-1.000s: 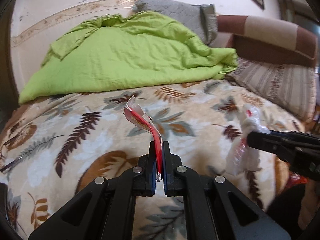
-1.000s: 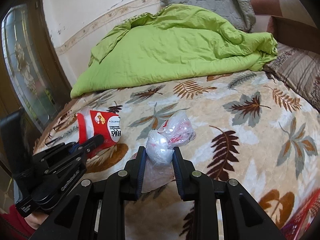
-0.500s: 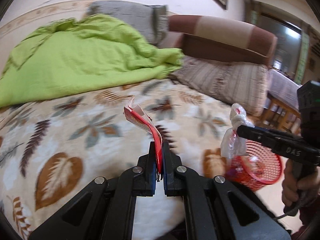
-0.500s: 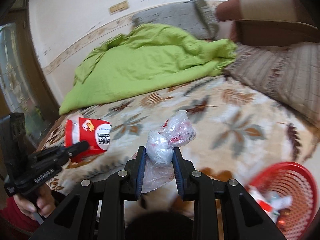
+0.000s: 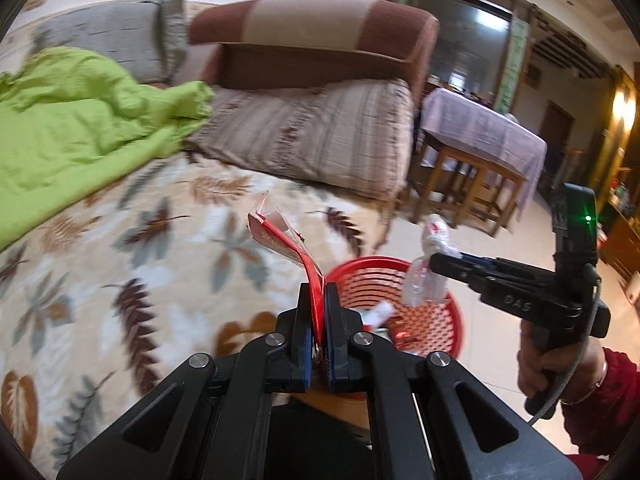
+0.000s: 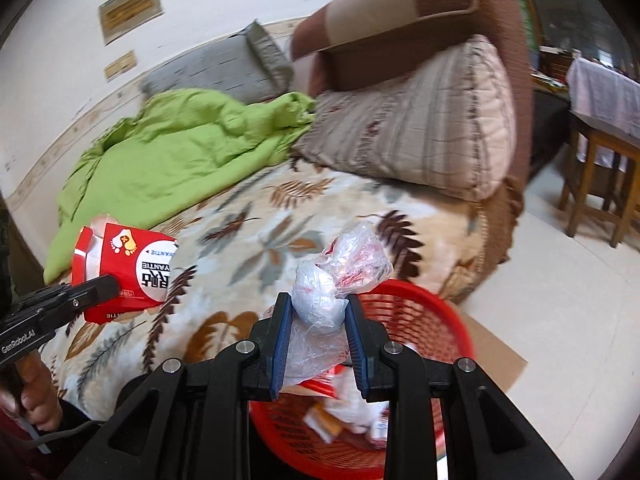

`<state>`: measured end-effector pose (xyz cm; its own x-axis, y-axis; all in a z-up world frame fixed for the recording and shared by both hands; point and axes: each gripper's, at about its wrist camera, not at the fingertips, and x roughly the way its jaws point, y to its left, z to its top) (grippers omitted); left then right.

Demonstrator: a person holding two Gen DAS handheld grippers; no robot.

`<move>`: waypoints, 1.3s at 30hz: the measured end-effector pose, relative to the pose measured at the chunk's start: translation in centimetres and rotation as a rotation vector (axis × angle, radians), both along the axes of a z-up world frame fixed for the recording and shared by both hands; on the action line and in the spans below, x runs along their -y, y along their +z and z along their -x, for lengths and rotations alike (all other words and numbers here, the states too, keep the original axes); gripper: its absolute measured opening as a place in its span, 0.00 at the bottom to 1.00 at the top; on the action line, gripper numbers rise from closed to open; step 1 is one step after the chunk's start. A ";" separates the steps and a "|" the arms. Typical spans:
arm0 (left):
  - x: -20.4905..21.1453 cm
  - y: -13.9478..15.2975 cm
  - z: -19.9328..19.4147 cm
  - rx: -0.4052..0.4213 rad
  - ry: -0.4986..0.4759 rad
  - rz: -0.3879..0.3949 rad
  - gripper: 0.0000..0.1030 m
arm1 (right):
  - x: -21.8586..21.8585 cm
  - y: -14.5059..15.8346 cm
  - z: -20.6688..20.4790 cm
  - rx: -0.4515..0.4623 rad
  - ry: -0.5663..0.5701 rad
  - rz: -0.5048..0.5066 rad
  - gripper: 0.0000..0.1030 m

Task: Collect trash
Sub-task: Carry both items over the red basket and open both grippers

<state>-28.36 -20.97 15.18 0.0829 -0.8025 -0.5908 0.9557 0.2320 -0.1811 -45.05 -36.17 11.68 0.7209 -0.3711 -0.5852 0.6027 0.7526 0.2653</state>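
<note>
Your right gripper (image 6: 318, 330), clenched on the plastic bag (image 6: 336, 280), hangs over the red basket (image 6: 444, 320), nearer than your left gripper (image 5: 316, 320), which pinches the red box (image 5: 280, 236) at the bed edge (image 5: 360, 224).

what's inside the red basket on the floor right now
The red basket already holds some white and red wrappers and packets. The right gripper, clamping a clear plastic bag, covers part of the inside, so the rest cannot be seen.
</note>
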 end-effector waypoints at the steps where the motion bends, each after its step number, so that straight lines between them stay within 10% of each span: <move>1: 0.6 -0.1 0.6 0.001 -0.016 -0.004 0.05 | 0.2 0.0 0.3 0.000 -0.008 0.001 0.28; 21: 4.2 -3.5 5.4 0.210 0.006 -0.142 0.05 | 0.7 -1.7 1.6 -0.051 -0.041 -0.022 0.28; 39: 5.2 -4.3 6.6 0.222 -0.022 -0.170 0.05 | 0.6 -2.1 1.9 -0.063 -0.050 -0.027 0.28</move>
<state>-34.94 -26.17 10.86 0.2091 -0.6964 -0.6865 0.9727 0.2202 0.0729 -46.91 -36.81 9.62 0.6630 -0.3889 -0.6396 0.6557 0.7140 0.2455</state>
